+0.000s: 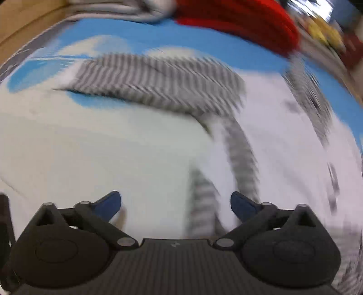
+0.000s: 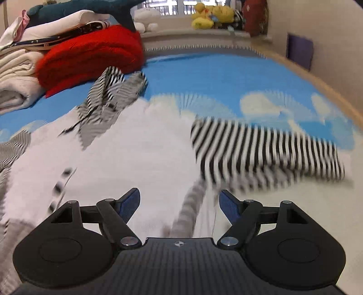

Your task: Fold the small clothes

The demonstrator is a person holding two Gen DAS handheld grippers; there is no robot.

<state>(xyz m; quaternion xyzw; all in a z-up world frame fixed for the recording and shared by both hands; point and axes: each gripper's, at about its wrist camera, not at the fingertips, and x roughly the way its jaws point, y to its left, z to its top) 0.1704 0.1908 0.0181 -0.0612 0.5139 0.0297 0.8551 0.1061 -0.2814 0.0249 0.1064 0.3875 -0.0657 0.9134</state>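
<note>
A small white garment with black-and-white striped sleeves lies spread on a blue bedsheet printed with clouds. One striped sleeve stretches out to the right, and another striped part lies crumpled toward the red blanket. My right gripper hovers open over the white body, and a grey striped strip runs below the gap between its fingers, not pinched. In the blurred left wrist view my left gripper is wide open above the white garment, with a striped sleeve lying ahead of it.
A folded red blanket and a stack of pale folded clothes sit at the back left of the bed. Plush toys line the window sill behind. The bed's wooden edge and a wall run along the right.
</note>
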